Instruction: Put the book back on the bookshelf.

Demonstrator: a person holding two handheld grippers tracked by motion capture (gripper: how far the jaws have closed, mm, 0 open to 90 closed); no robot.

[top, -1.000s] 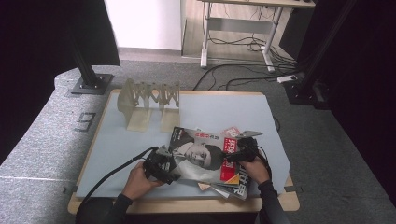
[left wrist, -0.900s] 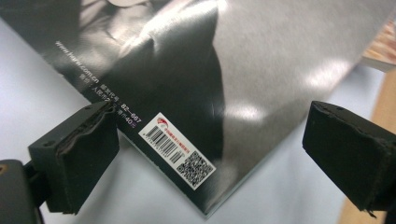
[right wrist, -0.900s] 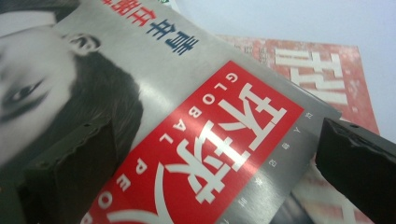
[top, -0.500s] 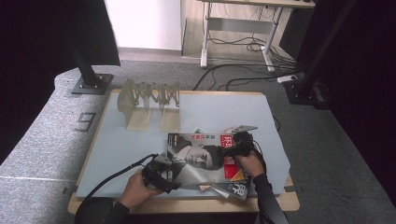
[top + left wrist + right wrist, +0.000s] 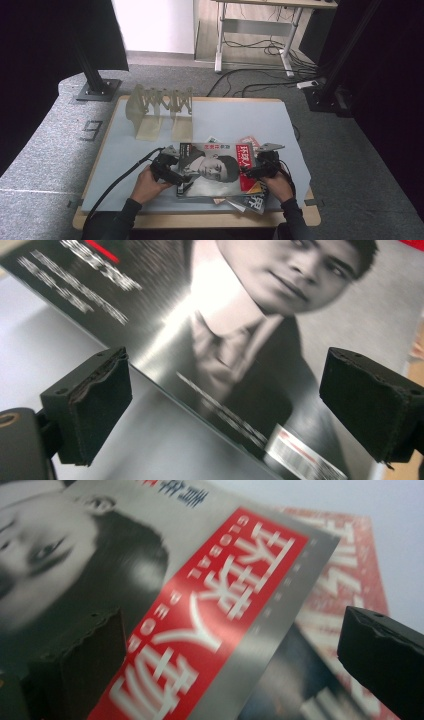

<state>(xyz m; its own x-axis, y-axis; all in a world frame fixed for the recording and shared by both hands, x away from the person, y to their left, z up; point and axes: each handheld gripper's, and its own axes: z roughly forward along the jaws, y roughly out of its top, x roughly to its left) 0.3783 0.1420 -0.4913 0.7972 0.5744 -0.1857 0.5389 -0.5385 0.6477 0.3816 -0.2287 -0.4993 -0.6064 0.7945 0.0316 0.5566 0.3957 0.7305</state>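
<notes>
A magazine point(image 5: 212, 170) with a black-and-white portrait cover and a red title band tops a loose stack near the table's front edge. My left gripper point(image 5: 178, 176) is at its left edge, my right gripper point(image 5: 249, 172) at its right edge, over the red band. In the left gripper view the gripper point(image 5: 230, 410) is open, its pads point(image 5: 92, 405) wide apart over the magazine's point(image 5: 240, 340) lower corner. In the right gripper view the gripper point(image 5: 230, 665) is open too, straddling the red band point(image 5: 200, 630). Neither pair of jaws pinches the cover.
Under the top magazine lie other magazines, a red one point(image 5: 250, 142) poking out behind and several point(image 5: 252, 201) fanned toward the front edge. A pale slotted rack point(image 5: 160, 107) stands at the back left of the grey mat point(image 5: 240, 117). A black cable point(image 5: 120, 180) trails from the left gripper.
The top magazine has turned from a tilt to lie squarer with the table. My left gripper has moved away from the front edge to the magazine's left side; the right one has barely shifted.
</notes>
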